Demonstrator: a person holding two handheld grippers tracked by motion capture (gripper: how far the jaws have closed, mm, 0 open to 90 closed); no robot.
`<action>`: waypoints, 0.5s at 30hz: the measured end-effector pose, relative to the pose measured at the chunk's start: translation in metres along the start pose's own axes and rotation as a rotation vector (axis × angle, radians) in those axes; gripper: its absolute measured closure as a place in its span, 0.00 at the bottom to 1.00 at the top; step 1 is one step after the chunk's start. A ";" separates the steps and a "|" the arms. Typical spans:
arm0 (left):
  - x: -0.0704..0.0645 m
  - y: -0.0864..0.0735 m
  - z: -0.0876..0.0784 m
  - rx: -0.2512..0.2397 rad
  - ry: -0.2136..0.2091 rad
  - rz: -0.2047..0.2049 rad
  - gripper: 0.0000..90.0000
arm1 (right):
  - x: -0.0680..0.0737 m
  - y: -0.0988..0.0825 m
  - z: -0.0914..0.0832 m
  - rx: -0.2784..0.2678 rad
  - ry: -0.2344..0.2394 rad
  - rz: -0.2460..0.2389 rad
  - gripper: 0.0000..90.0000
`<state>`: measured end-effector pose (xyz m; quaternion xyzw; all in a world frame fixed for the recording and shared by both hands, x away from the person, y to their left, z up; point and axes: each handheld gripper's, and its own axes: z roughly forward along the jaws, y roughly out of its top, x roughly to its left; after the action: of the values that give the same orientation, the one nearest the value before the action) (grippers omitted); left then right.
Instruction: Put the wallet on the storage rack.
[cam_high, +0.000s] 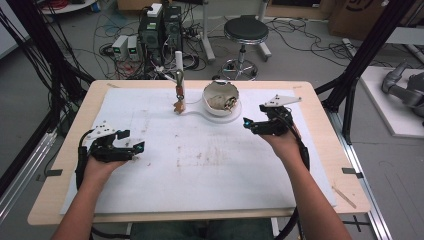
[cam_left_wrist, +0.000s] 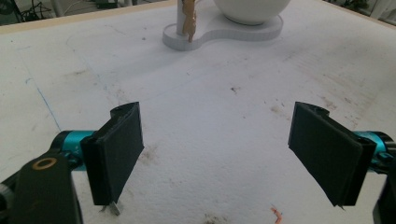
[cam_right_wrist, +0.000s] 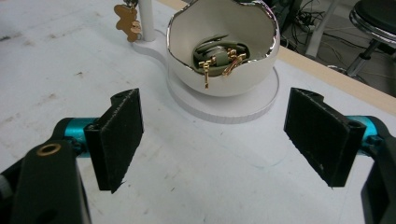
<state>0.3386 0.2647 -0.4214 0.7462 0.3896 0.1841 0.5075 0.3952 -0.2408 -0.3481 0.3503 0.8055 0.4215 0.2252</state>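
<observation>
Overhead, the left gripper (cam_high: 131, 148) and right gripper (cam_high: 255, 126) rest apart on the white mat (cam_high: 200, 165). Left gripper view: jaws wide, empty. Right gripper view: jaws wide, empty, the egg-shaped bowl (cam_right_wrist: 223, 46) just ahead (likely the target).

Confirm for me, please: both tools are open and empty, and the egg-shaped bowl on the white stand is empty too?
Not quite. The egg-shaped bowl holds green and gold items, as the right gripper view shows. The left tool and right tool are indeed open and empty.
</observation>
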 end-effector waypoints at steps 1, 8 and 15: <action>0.000 0.000 0.000 -0.003 -0.001 0.004 0.20 | 0.001 -0.003 -0.002 -0.003 0.004 0.006 0.23; -0.001 0.001 -0.001 -0.017 -0.002 0.012 0.20 | 0.003 -0.029 -0.007 -0.030 0.013 0.047 0.23; -0.002 0.001 0.001 -0.021 -0.006 0.015 0.20 | 0.003 -0.057 -0.007 -0.027 0.012 0.091 0.22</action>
<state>0.3383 0.2621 -0.4209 0.7442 0.3805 0.1898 0.5151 0.3677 -0.2647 -0.3921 0.3811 0.7843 0.4444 0.2054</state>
